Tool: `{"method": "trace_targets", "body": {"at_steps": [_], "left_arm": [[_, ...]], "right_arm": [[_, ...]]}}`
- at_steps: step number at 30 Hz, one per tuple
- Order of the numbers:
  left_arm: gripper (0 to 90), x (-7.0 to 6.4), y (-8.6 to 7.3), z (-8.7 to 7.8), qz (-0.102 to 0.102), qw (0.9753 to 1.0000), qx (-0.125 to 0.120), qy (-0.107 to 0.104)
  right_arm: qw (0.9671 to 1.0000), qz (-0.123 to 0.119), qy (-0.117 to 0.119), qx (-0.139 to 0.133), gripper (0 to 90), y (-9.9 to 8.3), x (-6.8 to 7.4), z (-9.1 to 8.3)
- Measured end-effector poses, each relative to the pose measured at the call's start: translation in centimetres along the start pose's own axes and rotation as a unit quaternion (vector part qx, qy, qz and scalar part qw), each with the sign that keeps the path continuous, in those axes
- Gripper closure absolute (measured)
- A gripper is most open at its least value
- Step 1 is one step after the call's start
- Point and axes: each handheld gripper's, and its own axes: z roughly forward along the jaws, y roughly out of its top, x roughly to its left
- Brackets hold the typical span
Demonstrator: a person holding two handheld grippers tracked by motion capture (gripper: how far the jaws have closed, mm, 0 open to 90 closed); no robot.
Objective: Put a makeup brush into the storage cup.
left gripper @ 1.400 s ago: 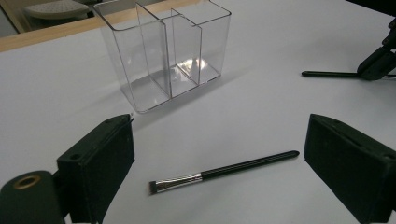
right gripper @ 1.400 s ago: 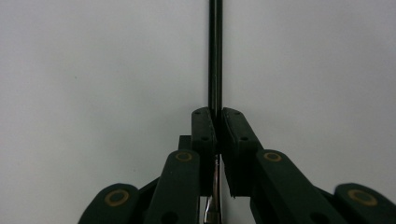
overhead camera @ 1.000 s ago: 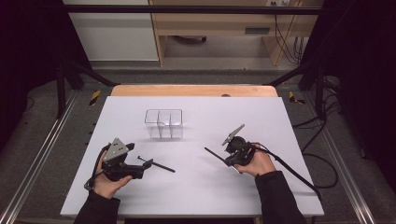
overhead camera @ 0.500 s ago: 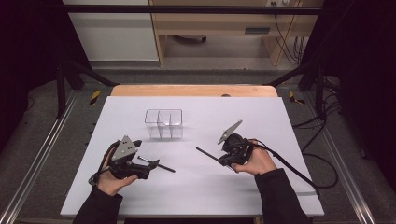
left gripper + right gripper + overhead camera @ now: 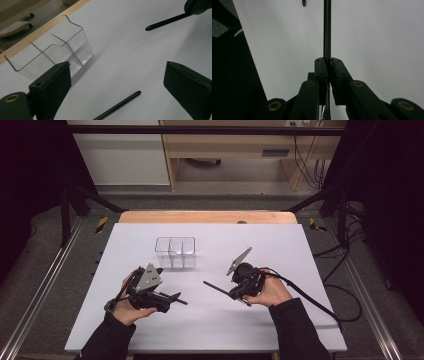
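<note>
Pinching a thin, stiff black stick (image 5: pixel 327 27) near its end, the right gripper (image 5: pixel 327 61) is clenched; it looks light and slippery. The left gripper (image 5: pixel 117 82) is released above another black stick (image 5: pixel 117 105) on the white counter (image 5: pixel 300 250).

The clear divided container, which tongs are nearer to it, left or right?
Left. The left tongs sit just in front of the container, jaws open; the right tongs, clamping a black stick, are farther off to its right.

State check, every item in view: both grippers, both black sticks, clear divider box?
left gripper: open, jaws wide apart, gripping nothing.
near black stick: loose on the white table between the left jaws, ungripped.
right gripper: shut on the far black stick.
far black stick: clamped at one end, pointing straight out from the jaws.
clear divider box: upright, three compartments, all empty.
</note>
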Motion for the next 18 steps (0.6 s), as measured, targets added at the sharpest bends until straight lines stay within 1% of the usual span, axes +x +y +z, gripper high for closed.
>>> {"method": "trace_targets", "body": {"at_steps": [4, 5, 6, 8, 13, 18], "left_arm": [[6.7, -0.5, 0.7, 0.6, 0.027, 0.9996, 0.011, -0.008], [6.8, -0.7, 0.8, 0.7, 0.030, 0.9994, 0.013, -0.010], [6.8, -0.8, 1.0, 0.9, 0.035, 0.9992, 0.015, -0.012], [6.8, -1.1, 1.2, 1.2, 0.048, 0.9986, 0.020, -0.015], [6.9, -1.7, 1.6, 1.8, 0.068, 0.9970, 0.030, -0.023], [7.5, -2.3, 2.0, 2.1, 0.090, 0.9950, 0.030, -0.029]], "right_arm": [[0.9999, -0.006, 0.009, 0.005, 84.3, 0.5, 0.3, 0.2], [0.9999, -0.010, 0.009, 0.006, 84.4, 0.6, 0.3, 0.3], [0.9999, -0.009, 0.013, 0.006, 84.3, 0.8, 0.4, 0.3], [0.9997, -0.012, 0.017, 0.007, 84.3, 1.0, 0.5, 0.5], [0.9995, -0.015, 0.023, 0.012, 84.3, 1.4, 0.5, 0.8], [0.9993, -0.018, 0.029, 0.016, 84.4, 1.8, 0.7, 0.9]]}}
